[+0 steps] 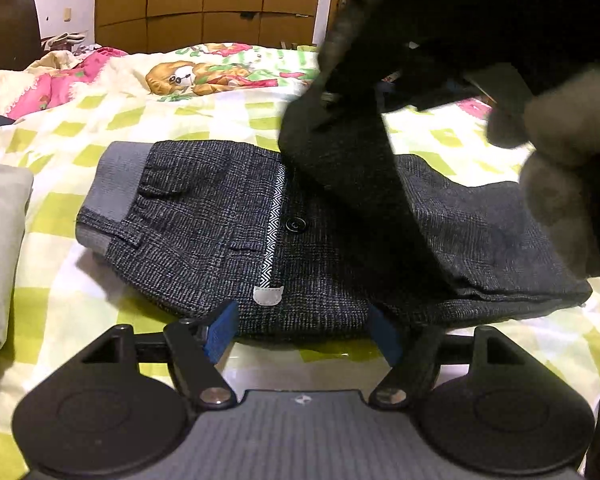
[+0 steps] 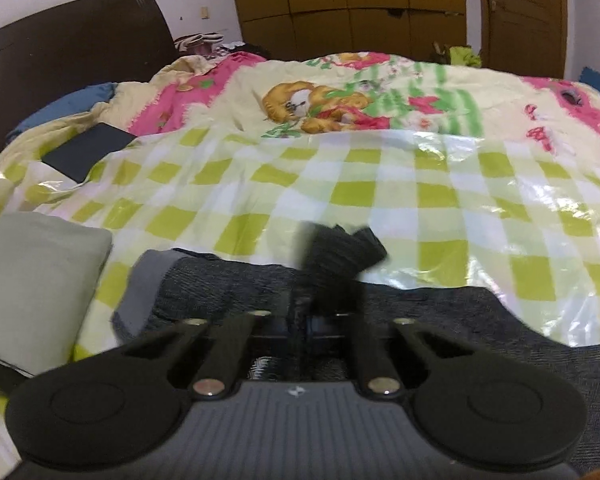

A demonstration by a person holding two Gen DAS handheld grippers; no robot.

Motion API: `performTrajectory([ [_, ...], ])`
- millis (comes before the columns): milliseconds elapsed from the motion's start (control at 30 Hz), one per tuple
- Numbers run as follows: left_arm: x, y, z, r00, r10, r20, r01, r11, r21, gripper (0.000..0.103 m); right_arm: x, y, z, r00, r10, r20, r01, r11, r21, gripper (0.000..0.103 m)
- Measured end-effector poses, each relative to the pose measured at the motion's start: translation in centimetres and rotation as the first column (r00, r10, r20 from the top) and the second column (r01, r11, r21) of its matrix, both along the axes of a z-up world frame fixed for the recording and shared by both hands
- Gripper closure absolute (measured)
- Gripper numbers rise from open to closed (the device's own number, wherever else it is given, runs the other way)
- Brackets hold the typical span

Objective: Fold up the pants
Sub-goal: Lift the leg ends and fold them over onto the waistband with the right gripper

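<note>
Dark grey tweed pants [image 1: 204, 216] with a grey elastic waistband [image 1: 116, 184] lie on the checked sheet, waist to the left. My left gripper [image 1: 304, 332] is open, its blue pads at the pants' near edge, holding nothing. My right gripper [image 2: 324, 312] is shut on a pant leg [image 2: 336, 252] and holds it up above the pants. In the left wrist view that lifted leg [image 1: 352, 160] hangs across the pants from the right gripper at the upper right. The pants also show under the right gripper [image 2: 460, 312].
A green-and-white checked plastic sheet [image 2: 380, 184] covers the bed. A folded beige garment [image 2: 36, 280] lies at the left, also in the left wrist view [image 1: 0, 248]. A dark flat object [image 2: 88, 148] lies far left. Wardrobe doors [image 2: 348, 0] stand behind the bed.
</note>
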State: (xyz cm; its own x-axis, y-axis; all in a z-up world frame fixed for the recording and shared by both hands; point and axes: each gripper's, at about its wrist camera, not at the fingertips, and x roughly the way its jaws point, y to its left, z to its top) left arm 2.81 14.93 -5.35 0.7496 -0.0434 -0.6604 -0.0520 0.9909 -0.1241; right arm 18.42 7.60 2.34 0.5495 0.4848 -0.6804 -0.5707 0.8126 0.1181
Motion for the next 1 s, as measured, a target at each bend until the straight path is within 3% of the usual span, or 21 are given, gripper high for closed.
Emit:
performTrajectory([
  [133, 0.0, -0.1, 0.0, 1.000, -0.005, 0.000, 0.005, 1.000, 0.011, 0.019, -0.9, 2.8, -0.1, 0.998, 0.070, 0.005, -0.070, 0.997, -0.039, 0.097],
  [533, -0.3, 0.6, -0.1, 1.000, -0.001, -0.006, 0.001, 1.000, -0.003, 0.019, -2.6, 7.2, 0.8, 0.983, 0.178, 0.047, -0.177, 0.984, -0.030, 0.097],
  [700, -0.3, 0.9, -0.3, 0.999, 0.024, -0.037, -0.024, 1.000, 0.003, 0.018, -2.3, 9.3, -0.8, 0.971, 0.239, 0.005, -0.238, 0.970, -0.054, 0.095],
  [1000, -0.7, 1.3, -0.5, 0.997, 0.066, -0.047, -0.066, 0.998, 0.020, 0.018, -1.9, 10.1, -1.0, 0.972, 0.234, 0.007, -0.234, 0.972, 0.004, 0.095],
])
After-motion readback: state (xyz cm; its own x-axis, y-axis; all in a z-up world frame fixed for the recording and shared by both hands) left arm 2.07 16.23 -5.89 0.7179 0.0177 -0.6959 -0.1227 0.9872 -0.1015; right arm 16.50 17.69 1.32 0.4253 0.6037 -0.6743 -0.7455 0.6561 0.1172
